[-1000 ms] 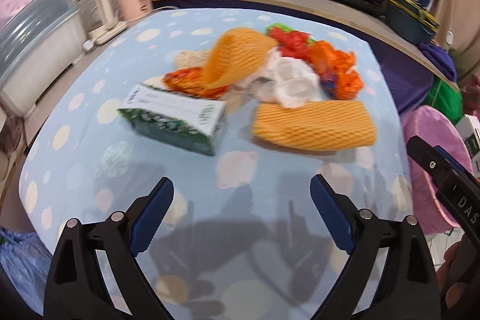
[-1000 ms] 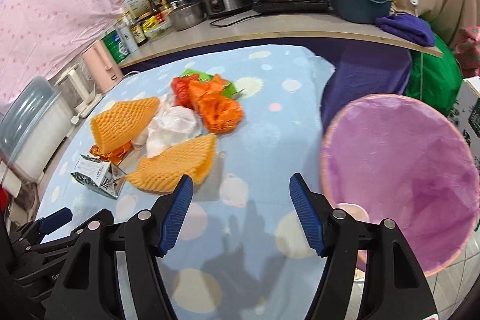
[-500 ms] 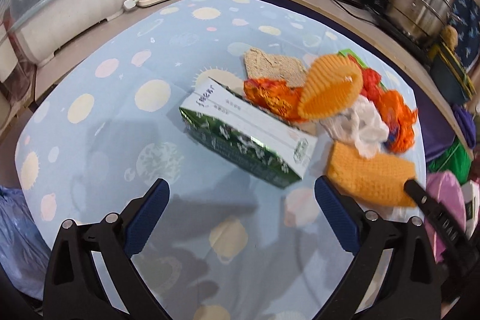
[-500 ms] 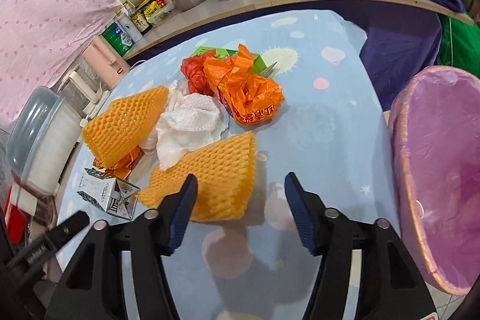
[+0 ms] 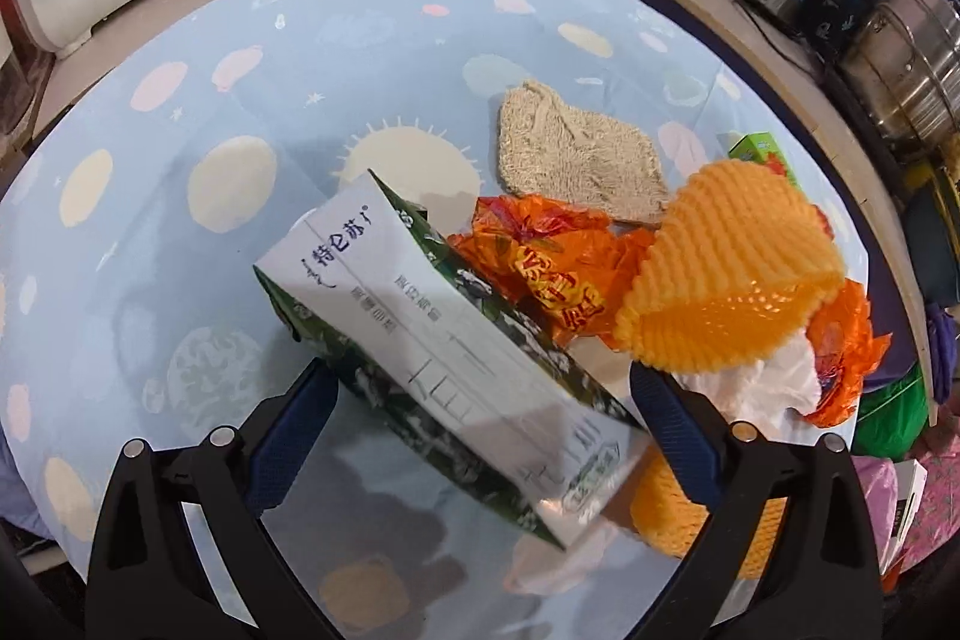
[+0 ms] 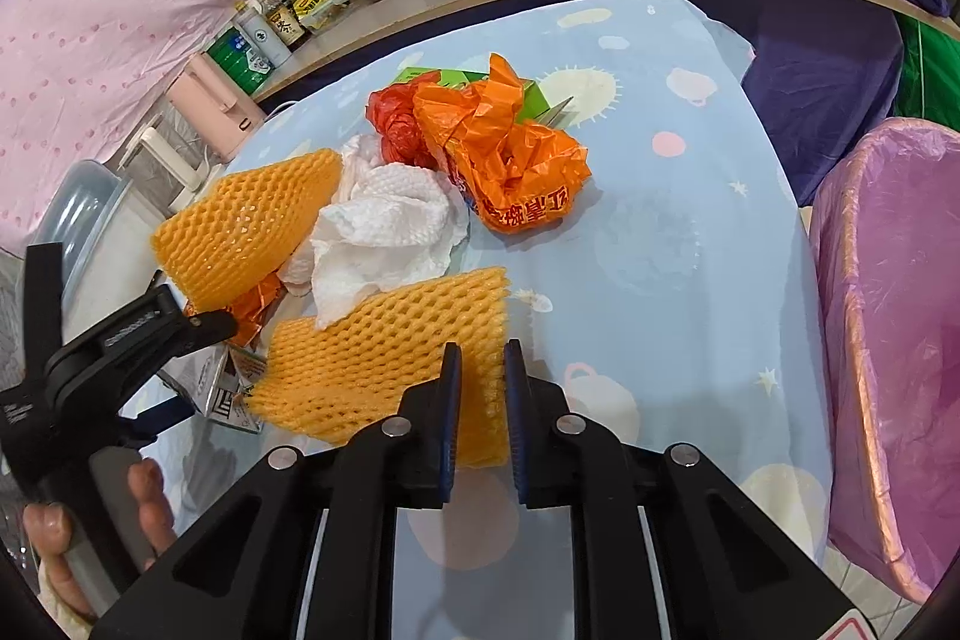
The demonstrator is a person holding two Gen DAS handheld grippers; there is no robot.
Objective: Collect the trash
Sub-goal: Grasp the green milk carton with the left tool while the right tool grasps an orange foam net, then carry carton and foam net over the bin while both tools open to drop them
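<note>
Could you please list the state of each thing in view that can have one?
Left claw: open, straddling the carton.
Right claw: shut on the flat orange foam net sleeve.
Green-and-white milk carton: lying on its side.
White paper towel: crumpled.
Orange plastic bag: crumpled.
Pink-lined trash bin: open.

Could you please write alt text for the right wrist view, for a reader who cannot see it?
The right gripper is shut on the near edge of an orange foam net lying on a blue patterned table. Behind it sit crumpled white paper, another foam net and orange plastic bags. A pink-lined bin stands to the right.
</note>
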